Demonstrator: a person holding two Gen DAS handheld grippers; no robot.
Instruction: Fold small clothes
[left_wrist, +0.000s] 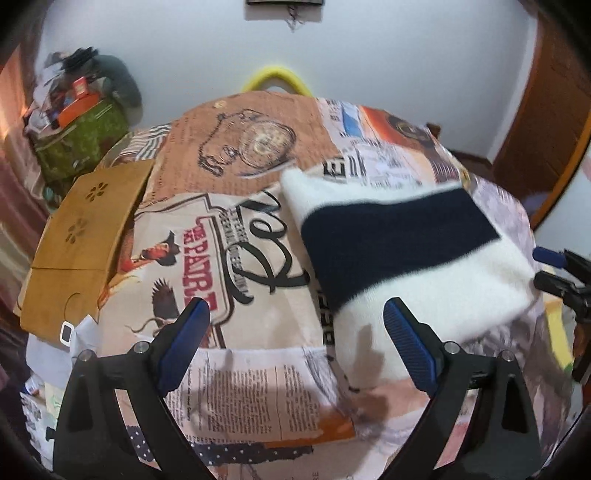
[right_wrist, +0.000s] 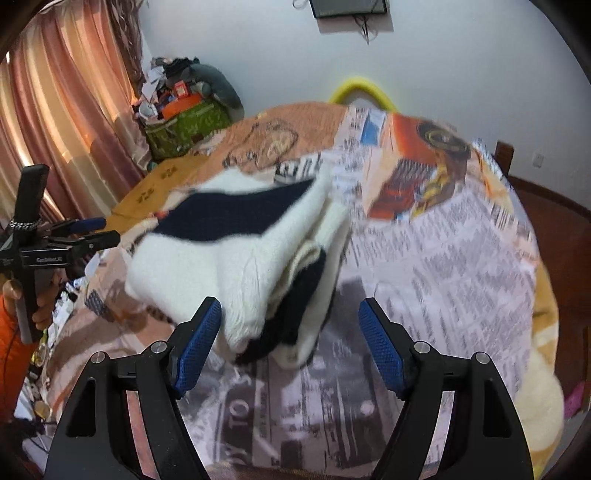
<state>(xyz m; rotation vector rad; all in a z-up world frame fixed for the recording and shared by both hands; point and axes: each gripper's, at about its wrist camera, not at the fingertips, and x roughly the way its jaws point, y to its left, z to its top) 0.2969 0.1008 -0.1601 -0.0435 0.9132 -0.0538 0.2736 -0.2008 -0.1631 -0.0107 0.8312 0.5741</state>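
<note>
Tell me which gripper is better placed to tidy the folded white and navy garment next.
Probably the right gripper. Its open jaws face the layered edge of the folded garment, with that edge lying near its fingertips. The left gripper, also open, points mostly at the printed bedspread, with the garment off to its right.

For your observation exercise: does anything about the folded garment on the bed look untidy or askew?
Yes. The white and navy sweater is folded unevenly: at its near end the layers splay apart, with edges out of line. It also lies at an angle on the printed bedspread.
</note>
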